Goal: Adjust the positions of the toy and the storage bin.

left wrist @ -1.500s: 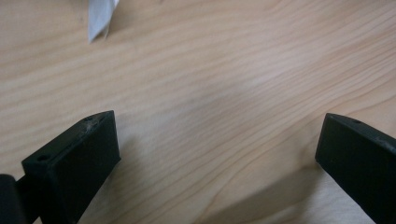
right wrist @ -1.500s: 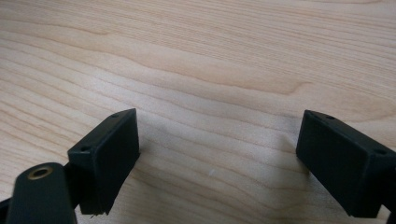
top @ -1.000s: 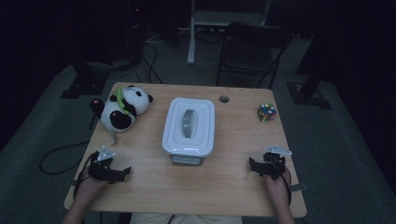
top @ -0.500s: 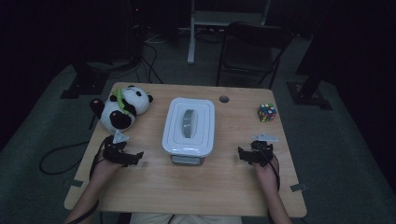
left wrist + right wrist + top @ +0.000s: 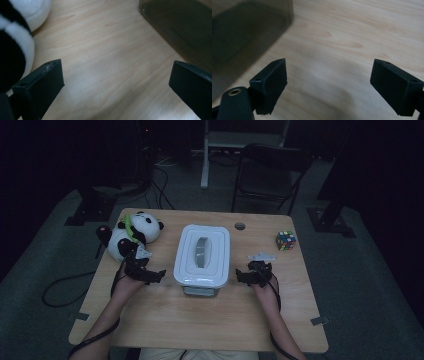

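Note:
A white lidded plastic box (image 5: 201,254) with a handle on its lid stands in the middle of the wooden table (image 5: 200,320). My left gripper (image 5: 150,274) rests just left of the box's near corner, open, its jaws wide apart over bare wood (image 5: 117,77). The box's dark wall (image 5: 185,32) fills the upper right of the left gripper view. My right gripper (image 5: 245,276) sits just right of the box, also open and empty (image 5: 328,80), with the box wall (image 5: 244,32) at the upper left of the right gripper view.
A panda plush toy (image 5: 127,239) lies at the table's back left, close behind my left hand; its fur (image 5: 15,37) shows at the left of the left gripper view. A Rubik's cube (image 5: 285,240) sits at the back right. A chair (image 5: 270,175) stands beyond the table.
Both grippers have moved forward and inward from the table's sides toward the white box, and now flank its near end.

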### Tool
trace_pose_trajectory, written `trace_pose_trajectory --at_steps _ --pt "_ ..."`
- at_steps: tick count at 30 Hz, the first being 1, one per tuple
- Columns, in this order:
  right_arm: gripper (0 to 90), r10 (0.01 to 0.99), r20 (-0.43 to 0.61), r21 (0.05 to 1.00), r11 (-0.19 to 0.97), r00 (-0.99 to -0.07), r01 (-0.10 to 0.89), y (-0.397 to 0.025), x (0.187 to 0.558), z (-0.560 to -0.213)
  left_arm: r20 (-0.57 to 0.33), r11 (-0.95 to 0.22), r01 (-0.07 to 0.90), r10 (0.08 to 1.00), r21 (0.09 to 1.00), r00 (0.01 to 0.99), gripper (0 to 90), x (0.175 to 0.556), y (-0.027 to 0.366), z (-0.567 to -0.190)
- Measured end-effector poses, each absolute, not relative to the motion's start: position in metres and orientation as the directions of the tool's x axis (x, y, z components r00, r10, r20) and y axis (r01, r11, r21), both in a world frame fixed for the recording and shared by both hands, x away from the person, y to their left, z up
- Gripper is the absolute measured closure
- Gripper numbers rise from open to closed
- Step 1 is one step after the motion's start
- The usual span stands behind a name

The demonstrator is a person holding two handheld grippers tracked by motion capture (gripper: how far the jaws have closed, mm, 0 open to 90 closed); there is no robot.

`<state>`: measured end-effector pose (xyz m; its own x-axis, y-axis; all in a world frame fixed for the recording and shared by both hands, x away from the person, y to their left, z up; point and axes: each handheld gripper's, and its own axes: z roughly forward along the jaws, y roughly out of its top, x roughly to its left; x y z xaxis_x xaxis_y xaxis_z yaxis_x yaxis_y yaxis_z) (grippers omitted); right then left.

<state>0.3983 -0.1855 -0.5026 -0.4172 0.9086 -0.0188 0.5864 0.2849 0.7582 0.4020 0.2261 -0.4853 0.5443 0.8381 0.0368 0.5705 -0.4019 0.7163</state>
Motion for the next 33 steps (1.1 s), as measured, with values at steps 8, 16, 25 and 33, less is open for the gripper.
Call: trace_pose_trajectory --at_steps 8,16,25,33 --pt "16.6 0.900 0.011 0.775 0.268 -0.436 0.572 -0.172 0.408 -0.496 0.062 -0.432 0.547 0.821 0.717 0.568 0.3 0.422 0.201 -0.473" --pt "15.7 0.898 0.048 0.794 0.231 -0.437 0.562 -0.163 0.414 -0.489 0.052 -0.436 0.526 0.803 0.730 0.594 0.3 0.429 0.187 -0.465" --pt "16.9 0.887 0.001 0.807 0.272 -0.462 0.524 -0.152 0.413 -0.483 0.073 -0.468 0.519 0.789 0.716 0.610 0.8 0.427 0.177 -0.465" --pt "19.0 0.885 0.004 0.803 0.274 -0.465 0.529 -0.158 0.412 -0.483 0.068 -0.462 0.507 0.784 0.728 0.617 0.9 0.426 0.168 -0.460"
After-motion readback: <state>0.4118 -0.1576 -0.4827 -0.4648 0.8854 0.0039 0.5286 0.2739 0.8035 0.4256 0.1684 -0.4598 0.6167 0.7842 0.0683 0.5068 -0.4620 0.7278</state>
